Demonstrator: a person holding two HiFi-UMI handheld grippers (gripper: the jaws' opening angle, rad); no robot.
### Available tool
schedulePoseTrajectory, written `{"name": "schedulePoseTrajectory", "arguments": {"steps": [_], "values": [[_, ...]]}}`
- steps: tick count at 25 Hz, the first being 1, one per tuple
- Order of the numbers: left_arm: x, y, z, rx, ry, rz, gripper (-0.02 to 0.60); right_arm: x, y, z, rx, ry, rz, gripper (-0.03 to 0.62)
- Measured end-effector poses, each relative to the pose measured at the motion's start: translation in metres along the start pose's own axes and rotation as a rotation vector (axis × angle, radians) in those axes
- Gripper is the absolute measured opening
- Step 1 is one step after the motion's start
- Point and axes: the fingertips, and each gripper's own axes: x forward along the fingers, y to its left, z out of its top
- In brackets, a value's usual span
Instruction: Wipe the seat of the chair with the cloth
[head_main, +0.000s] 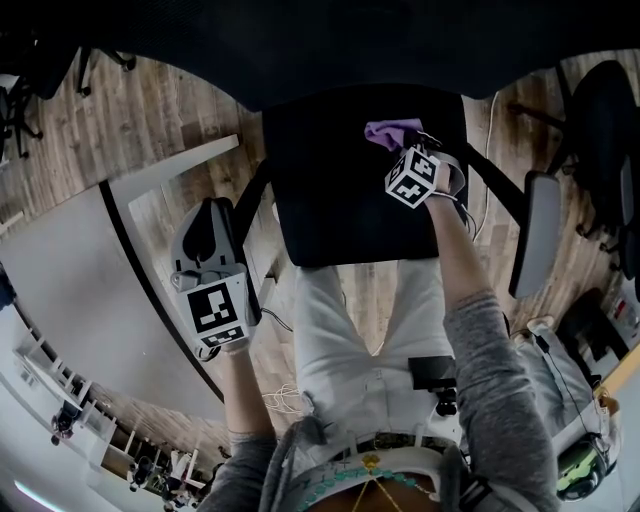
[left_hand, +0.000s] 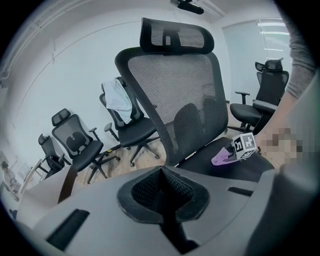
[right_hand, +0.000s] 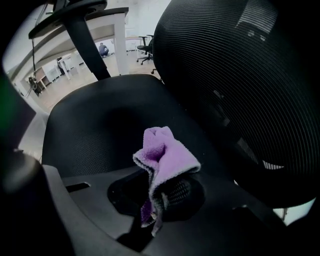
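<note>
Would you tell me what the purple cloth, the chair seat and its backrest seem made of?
The purple cloth looks like soft microfibre: fuzzy nap, limp folds. The seat seems matte black woven fabric, apparently padded; a fine weave shows. The backrest is black see-through mesh, probably synthetic, stretched over a frame.

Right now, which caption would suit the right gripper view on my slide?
Right claw shut on the cloth, over the seat, beside the mesh backrest.
</note>
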Motion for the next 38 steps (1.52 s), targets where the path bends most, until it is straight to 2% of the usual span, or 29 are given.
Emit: {"name": "schedulePoseTrajectory", "arguments": {"steps": [7, 19, 33, 38], "values": [[0.002, -0.001, 0.003, 0.021, 0.006, 0.011, 0.002, -0.007, -0.009, -0.020, -0.002, 0.017, -0.010, 0.048], [0.004, -0.003, 0.003, 0.032, 0.012, 0.019, 0.002, -0.023, -0.023, -0.057, 0.065, 0.037, -0.053, 0.048], [0.004, -0.003, 0.005, 0.018, 0.012, 0.007, 0.002, -0.045, -0.036, -0.098, 0.183, 0.062, -0.095, 0.048], [0.005, -0.003, 0.005, 0.008, 0.008, 0.000, 0.002, -0.041, -0.037, -0.099, 0.182, 0.069, -0.088, 0.048]]}}
